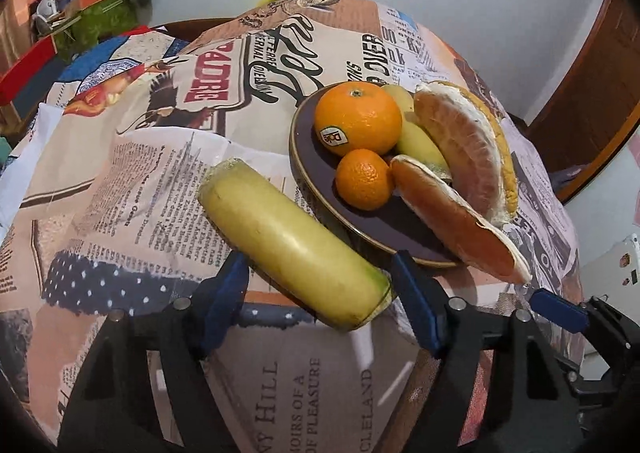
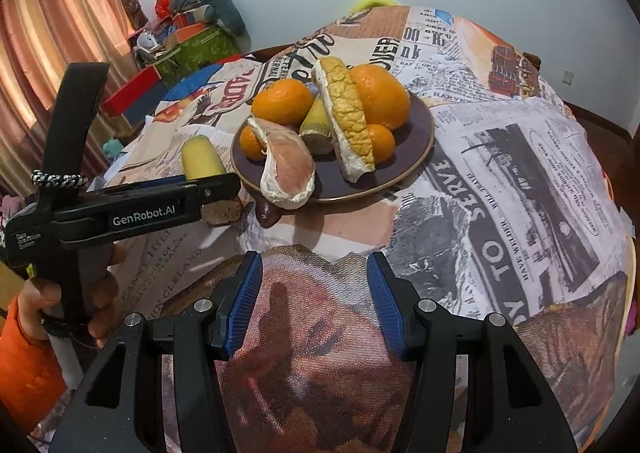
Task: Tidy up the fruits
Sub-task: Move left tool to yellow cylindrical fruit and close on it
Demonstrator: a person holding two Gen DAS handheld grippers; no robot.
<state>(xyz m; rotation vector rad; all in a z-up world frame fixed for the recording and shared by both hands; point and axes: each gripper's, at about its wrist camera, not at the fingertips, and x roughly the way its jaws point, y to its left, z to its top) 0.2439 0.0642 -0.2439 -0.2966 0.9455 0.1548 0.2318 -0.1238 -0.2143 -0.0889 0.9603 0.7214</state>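
The pale yellow-green fruit (image 1: 294, 243) sits gripped between the left gripper (image 1: 320, 277) fingers, at about eight o'clock beside the dark plate (image 1: 304, 173). That plate already carries oranges and pomelo wedges, so probably only this piece remains. The right gripper (image 2: 314, 293) fingers are spread wide over the table (image 2: 500, 181), holding nothing.

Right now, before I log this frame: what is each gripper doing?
Left gripper: closed on the yellow-green cylindrical fruit piece, beside the plate.
Right gripper: open, holding nothing, above the tablecloth.
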